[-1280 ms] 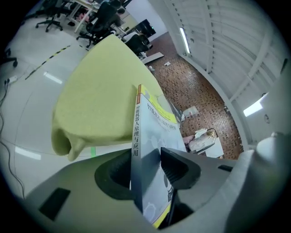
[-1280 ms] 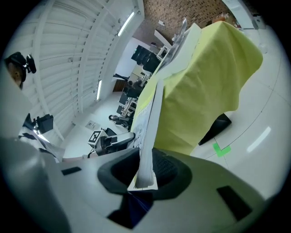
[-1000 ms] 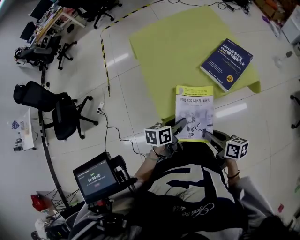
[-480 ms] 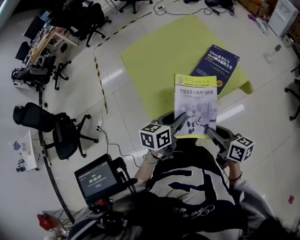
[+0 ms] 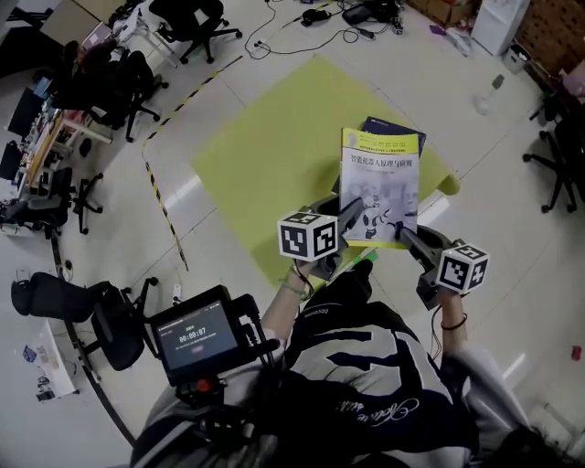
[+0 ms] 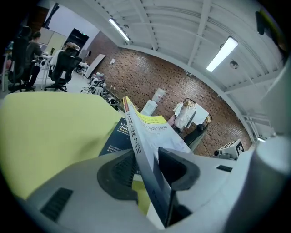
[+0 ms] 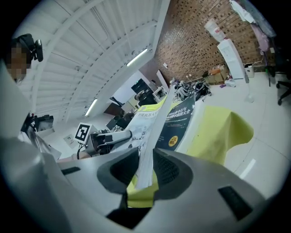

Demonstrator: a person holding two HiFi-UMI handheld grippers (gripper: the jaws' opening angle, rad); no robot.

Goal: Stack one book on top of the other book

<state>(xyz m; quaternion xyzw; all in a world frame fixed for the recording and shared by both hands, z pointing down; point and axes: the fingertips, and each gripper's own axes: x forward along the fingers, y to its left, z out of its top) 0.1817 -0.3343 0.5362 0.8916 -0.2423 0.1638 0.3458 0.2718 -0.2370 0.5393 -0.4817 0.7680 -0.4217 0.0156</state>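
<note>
I hold a white book with a yellow top band off the floor by its two near corners. My left gripper is shut on its left corner, with the spine pinched between the jaws. My right gripper is shut on the right corner, the page edge between its pads. The book hangs over the dark blue book, which lies on the yellow mat and shows only its far edge in the head view. Under the held book, the blue cover is visible in both gripper views.
Office chairs and desks stand at the far left. A black-and-yellow tape line runs along the mat's left side. Cables lie beyond the mat and a bottle stands at the far right. A timer screen sits at my chest.
Both grippers have carried the white and yellow book forward and up, from the mat's near edge to over the blue book, which now mostly hides beneath it.
</note>
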